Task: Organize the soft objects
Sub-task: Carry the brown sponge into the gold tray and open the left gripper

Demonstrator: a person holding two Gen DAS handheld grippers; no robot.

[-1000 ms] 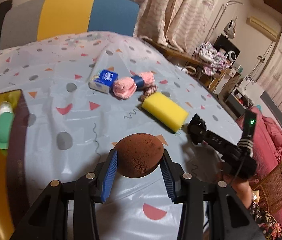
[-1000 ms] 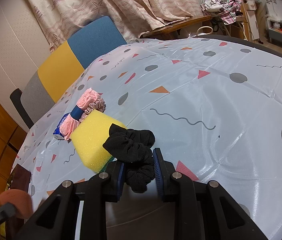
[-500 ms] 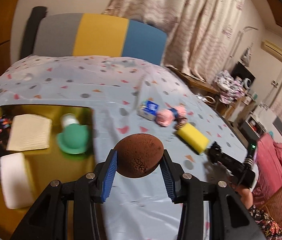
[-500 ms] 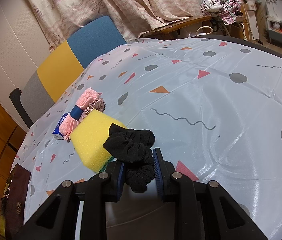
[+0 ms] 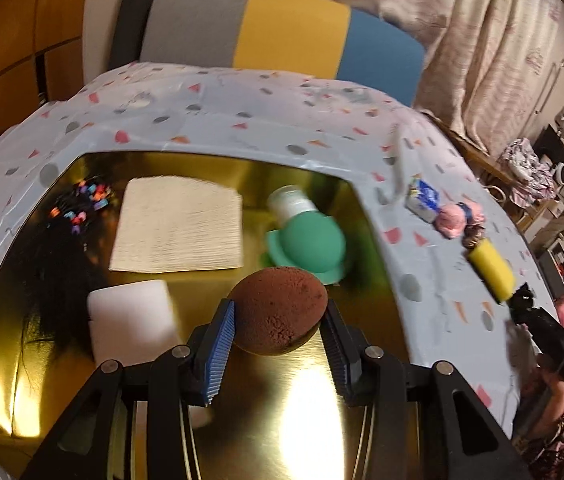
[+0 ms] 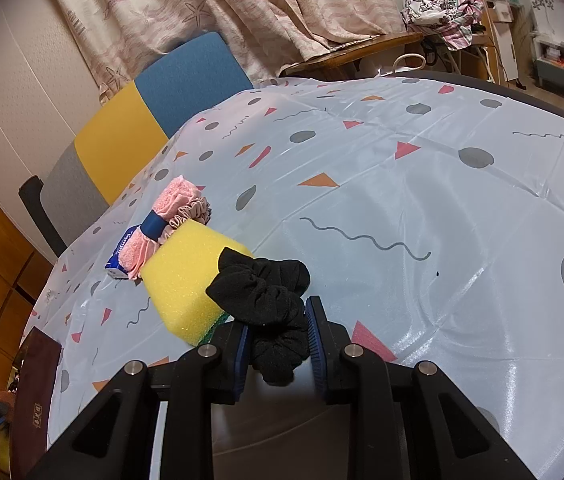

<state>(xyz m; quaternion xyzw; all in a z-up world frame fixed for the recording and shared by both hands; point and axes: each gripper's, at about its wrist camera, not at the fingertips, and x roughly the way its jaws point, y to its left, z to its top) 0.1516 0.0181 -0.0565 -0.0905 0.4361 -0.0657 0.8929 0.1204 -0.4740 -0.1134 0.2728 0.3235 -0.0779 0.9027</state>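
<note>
My left gripper (image 5: pixel 276 330) is shut on a brown round sponge (image 5: pixel 278 312) and holds it over the gold tray (image 5: pixel 322 420). The tray holds a white block (image 5: pixel 130 320), a cream cloth (image 5: pixel 180 230), a green sponge with a white cap (image 5: pixel 308 240) and a black hairpiece with coloured beads (image 5: pixel 58 264). My right gripper (image 6: pixel 278 338) is shut on a black scrunchie (image 6: pixel 270 296) just above the table. A yellow sponge (image 6: pixel 186 276), a pink rolled towel (image 6: pixel 162 220) and a blue tissue pack (image 6: pixel 120 256) lie to its left.
The table has a pale blue patterned cloth (image 6: pixel 422 200). A grey, yellow and blue chair back (image 5: pixel 282 28) stands behind it. Curtains and a cluttered side table (image 6: pixel 442 8) are at the back. The tray's dark corner (image 6: pixel 38 372) shows at the right view's lower left.
My left gripper has swung left with the brown sponge, from above the tablecloth to above the gold tray. The right gripper has stayed still with the scrunchie.
</note>
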